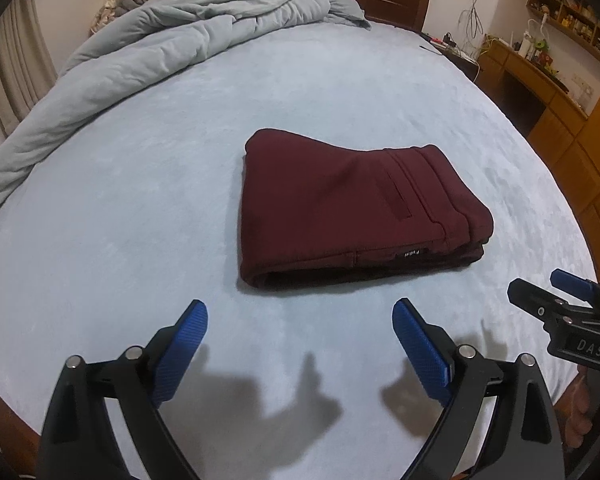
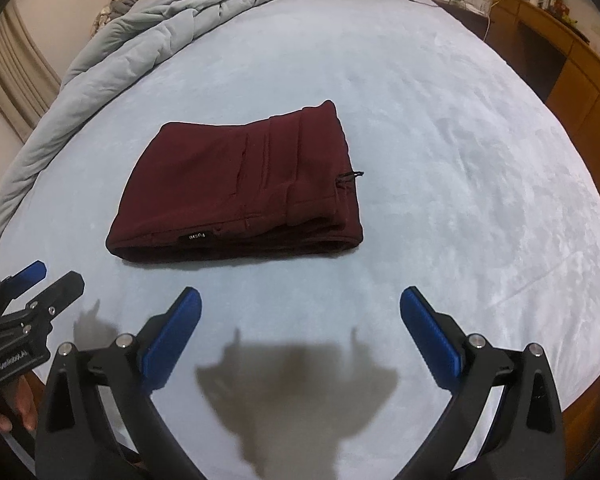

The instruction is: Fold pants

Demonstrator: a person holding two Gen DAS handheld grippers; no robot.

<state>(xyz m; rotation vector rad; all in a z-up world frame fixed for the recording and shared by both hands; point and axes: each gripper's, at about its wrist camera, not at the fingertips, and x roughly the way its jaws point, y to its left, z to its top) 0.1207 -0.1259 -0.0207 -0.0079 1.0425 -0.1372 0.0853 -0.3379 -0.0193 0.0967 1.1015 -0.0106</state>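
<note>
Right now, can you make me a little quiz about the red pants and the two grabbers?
1. True or false: the maroon pants lie folded into a compact bundle on the light blue bed sheet.
2. Which is right about the left gripper and the right gripper? A) both pinch the pants B) both are open and empty C) one holds the quilt
3. Fill in: the crumpled grey quilt is heaped at the far ____ side of the bed.

Key: 1 true. 2 B, since the blue pads are spread wide with only sheet between them. 3 left.
</note>
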